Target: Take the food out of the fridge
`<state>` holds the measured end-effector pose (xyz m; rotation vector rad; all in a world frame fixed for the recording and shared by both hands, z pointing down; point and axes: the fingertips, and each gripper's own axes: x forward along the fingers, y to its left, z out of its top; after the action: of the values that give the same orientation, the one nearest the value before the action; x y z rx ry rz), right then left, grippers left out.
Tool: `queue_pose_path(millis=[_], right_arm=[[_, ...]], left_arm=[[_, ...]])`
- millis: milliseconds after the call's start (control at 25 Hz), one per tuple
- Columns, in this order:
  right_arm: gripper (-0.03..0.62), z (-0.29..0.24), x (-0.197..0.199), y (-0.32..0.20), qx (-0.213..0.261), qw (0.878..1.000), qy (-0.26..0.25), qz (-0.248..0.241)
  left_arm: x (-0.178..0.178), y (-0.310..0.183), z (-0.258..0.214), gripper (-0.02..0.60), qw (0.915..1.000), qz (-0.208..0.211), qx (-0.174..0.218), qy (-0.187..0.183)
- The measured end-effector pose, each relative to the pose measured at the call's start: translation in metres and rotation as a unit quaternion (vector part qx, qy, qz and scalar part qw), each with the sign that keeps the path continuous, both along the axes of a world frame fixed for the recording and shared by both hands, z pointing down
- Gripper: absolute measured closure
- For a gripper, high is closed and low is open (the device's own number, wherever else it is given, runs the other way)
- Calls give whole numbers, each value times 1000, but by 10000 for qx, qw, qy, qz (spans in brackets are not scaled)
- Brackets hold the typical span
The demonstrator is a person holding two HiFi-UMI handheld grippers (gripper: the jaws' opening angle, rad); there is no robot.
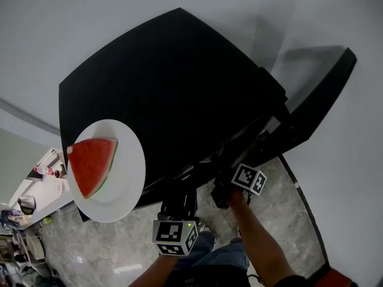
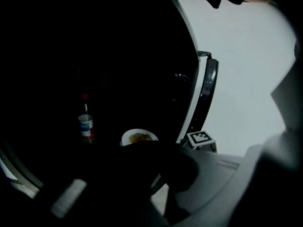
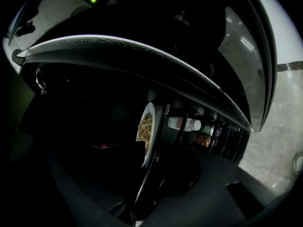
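The black mini fridge (image 1: pixel 179 88) stands with its door (image 1: pixel 317 100) swung open to the right. On its top sits a white plate (image 1: pixel 127 181) with a watermelon slice (image 1: pixel 90 163). Inside, a white plate of brownish food (image 2: pixel 138 137) rests on a shelf beside a red-capped bottle (image 2: pixel 85 126). My left gripper (image 2: pixel 137 169) points into the dark interior, short of that plate; its jaws are only a dark shape. My right gripper (image 3: pixel 158 152) is rolled sideways before the same food plate (image 3: pixel 147 131), jaws apart with nothing gripped. Both grippers' marker cubes (image 1: pixel 175 237) show at the fridge front.
Bottles (image 3: pixel 189 124) lie in the door shelf behind a rail. The right gripper's marker cube (image 2: pixel 201 137) shows by the door edge (image 2: pixel 208 93). Marble floor (image 1: pixel 287 208) spreads under the fridge, and shelves of small things (image 1: pixel 36 184) stand at the far left.
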<state>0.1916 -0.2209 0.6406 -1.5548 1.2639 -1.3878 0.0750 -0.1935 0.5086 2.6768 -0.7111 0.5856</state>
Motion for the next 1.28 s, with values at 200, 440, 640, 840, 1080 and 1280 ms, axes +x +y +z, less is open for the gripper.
queue_pose_path(millis=[200,440,640,840,1080,1280], right_arm=[[520,1,0,1,25,9999,-65,135],[537,-2,0,5,-28,9998,-152,155],[572,-6,-2,13,30,9994,-281,183],[577,-5,-3,22,194,9977,-580,306],[588,-12,1,24,745,9909,-1051,385],[588,-23,3,30,966,9884,-1114,357]], left_arm=[[-2,-4,2,595,10000,19,-19,-20],[2,1,3,595,10000,32,-63,13],[4,4,4,595,10000,11,-97,18],[4,8,4,595,9999,10,-104,2],[6,11,2,595,10000,1,-65,-8],[9,14,-1,595,10000,-6,-37,5]])
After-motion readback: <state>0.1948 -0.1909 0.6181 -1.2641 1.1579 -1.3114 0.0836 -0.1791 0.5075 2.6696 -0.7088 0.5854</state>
